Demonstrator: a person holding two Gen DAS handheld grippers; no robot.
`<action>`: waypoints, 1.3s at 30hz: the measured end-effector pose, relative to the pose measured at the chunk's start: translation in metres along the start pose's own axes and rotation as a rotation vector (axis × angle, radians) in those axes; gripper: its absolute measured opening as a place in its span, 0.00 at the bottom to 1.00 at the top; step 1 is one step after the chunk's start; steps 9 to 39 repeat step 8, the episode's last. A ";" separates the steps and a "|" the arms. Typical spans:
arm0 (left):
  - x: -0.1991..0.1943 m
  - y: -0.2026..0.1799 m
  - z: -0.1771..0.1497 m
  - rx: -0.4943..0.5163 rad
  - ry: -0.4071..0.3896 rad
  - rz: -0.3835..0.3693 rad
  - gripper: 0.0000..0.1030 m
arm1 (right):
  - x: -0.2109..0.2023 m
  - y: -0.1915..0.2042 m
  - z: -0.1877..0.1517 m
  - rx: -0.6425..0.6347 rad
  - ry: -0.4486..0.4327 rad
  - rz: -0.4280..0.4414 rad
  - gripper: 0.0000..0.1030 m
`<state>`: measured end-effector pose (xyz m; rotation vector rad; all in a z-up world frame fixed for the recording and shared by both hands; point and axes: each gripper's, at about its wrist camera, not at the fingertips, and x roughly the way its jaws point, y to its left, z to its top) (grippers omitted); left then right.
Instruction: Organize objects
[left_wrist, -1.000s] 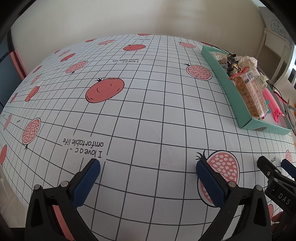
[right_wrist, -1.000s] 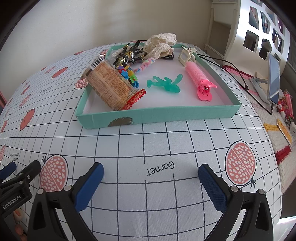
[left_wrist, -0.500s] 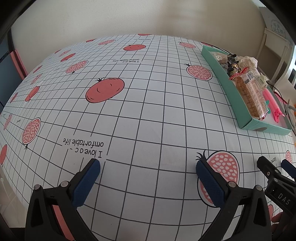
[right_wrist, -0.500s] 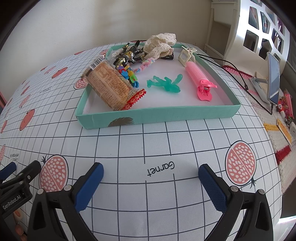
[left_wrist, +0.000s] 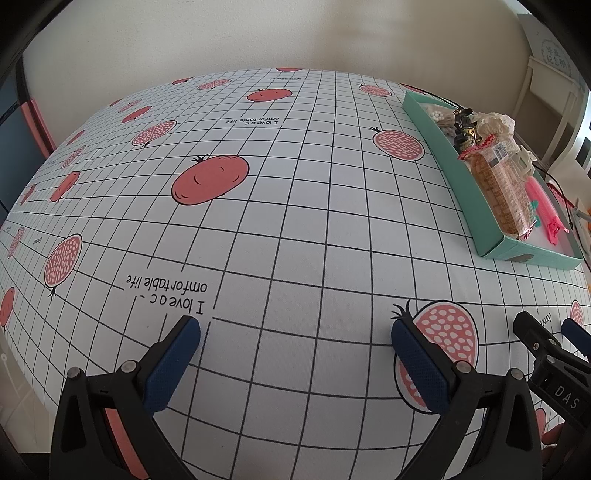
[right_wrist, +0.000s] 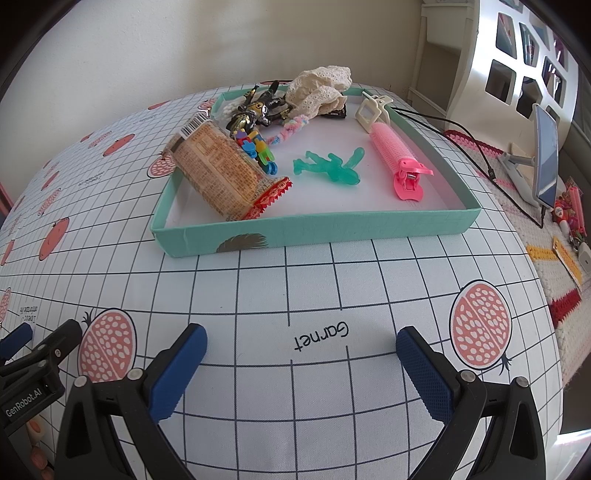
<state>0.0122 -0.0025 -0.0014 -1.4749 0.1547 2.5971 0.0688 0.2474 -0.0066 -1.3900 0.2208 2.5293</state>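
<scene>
We hold our right gripper (right_wrist: 301, 345) and left gripper (left_wrist: 295, 338) spread wide and empty over the tablecloth (left_wrist: 295, 221). The teal tray (right_wrist: 317, 230) lies ahead of the right gripper, apart from it, holding the snack packet (right_wrist: 221, 171), green figure (right_wrist: 330, 166) and pink roller clip (right_wrist: 397, 157).

I hold my left gripper (left_wrist: 295, 332) low in its frame with jaws spread wide and empty, my right gripper (right_wrist: 301, 341) equally wide apart at the bottom of its view, each showing at the other's lower edge.
</scene>
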 end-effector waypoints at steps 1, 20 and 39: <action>0.000 0.000 0.000 0.000 0.000 0.000 1.00 | 0.000 0.000 0.000 0.000 0.000 0.000 1.00; 0.002 0.002 0.002 -0.003 0.001 0.002 1.00 | 0.000 0.000 0.000 0.000 0.000 0.000 1.00; 0.002 0.002 0.002 -0.003 0.001 0.002 1.00 | 0.000 0.000 0.000 0.000 0.000 0.000 1.00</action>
